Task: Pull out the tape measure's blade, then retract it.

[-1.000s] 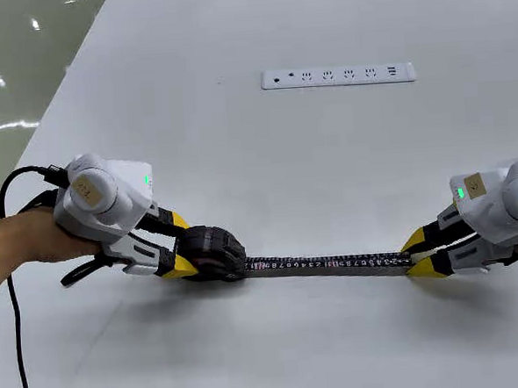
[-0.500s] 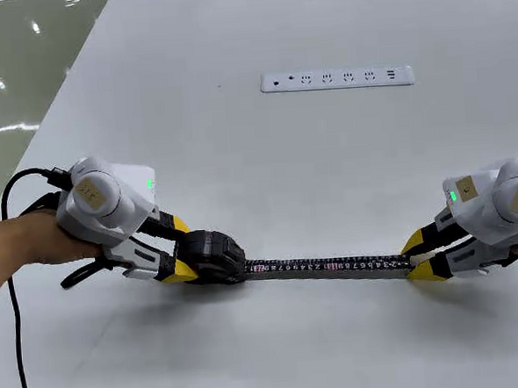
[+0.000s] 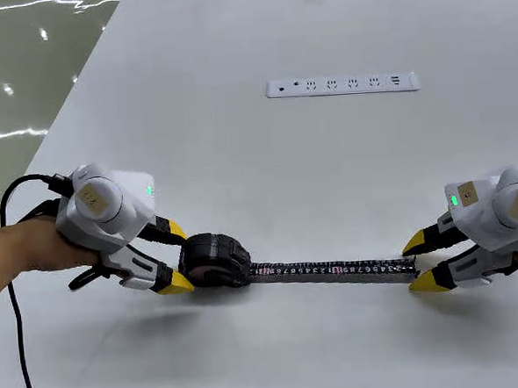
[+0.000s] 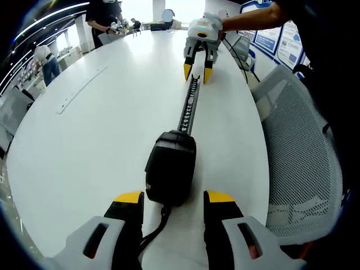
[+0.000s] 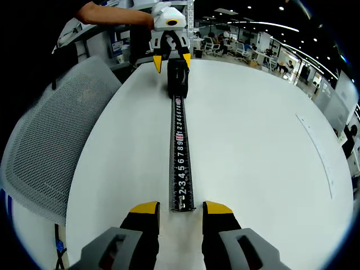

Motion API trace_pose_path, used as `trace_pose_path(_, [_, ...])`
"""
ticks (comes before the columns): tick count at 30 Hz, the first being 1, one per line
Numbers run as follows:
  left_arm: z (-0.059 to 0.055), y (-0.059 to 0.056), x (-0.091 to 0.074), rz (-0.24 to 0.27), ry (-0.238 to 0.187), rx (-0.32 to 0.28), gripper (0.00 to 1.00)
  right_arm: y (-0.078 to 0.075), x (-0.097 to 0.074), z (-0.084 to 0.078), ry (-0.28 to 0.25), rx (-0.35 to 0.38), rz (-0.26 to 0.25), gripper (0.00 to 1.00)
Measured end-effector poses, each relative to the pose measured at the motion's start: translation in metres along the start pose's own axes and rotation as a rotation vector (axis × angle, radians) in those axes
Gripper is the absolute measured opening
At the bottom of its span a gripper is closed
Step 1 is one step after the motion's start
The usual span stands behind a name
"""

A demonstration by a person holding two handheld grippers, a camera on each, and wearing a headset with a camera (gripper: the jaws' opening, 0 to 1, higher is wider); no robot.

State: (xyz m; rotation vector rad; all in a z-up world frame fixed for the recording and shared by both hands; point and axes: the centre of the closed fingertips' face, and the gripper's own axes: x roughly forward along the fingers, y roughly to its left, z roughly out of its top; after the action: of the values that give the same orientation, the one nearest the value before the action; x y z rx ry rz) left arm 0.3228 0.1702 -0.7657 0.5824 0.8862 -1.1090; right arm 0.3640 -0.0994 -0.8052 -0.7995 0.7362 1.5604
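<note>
Both pairs of jaws stand parted: the right gripper (image 5: pixel 180 208) straddles the blade's (image 5: pixel 179 146) free end without pinching it, and the left gripper (image 4: pixel 174 197) loosely flanks the tape measure's (image 4: pixel 170 166) rear. The blade lies drawn out flat on the table (image 3: pixel 328 172). Pulling looks finished; retracting likely needs the tape measure steadied while the blade runs home.

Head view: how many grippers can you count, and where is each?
2. The left gripper is on the left, open around the tape measure case; the right gripper is on the right, open at the blade tip.
</note>
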Motion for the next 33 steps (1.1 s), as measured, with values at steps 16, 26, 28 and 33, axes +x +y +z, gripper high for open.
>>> trace_pose_path(16, [-0.01,-0.02,-0.003,0.022,-0.018,-0.075,0.55,0.018,-0.011,-0.005,-0.009,0.06,-0.04,0.41])
trace_pose_path(26, [-0.014,-0.038,-0.005,0.041,-0.054,-0.155,0.6,0.029,-0.017,-0.004,-0.034,0.119,-0.083,0.47])
trace_pose_path(28, [-0.016,-0.041,-0.005,0.052,-0.062,-0.168,0.61,0.032,-0.017,-0.004,-0.038,0.135,-0.091,0.48])
trace_pose_path(33, [-0.017,-0.046,-0.007,0.081,-0.093,-0.216,0.64,0.038,-0.017,-0.005,-0.054,0.159,-0.117,0.52])
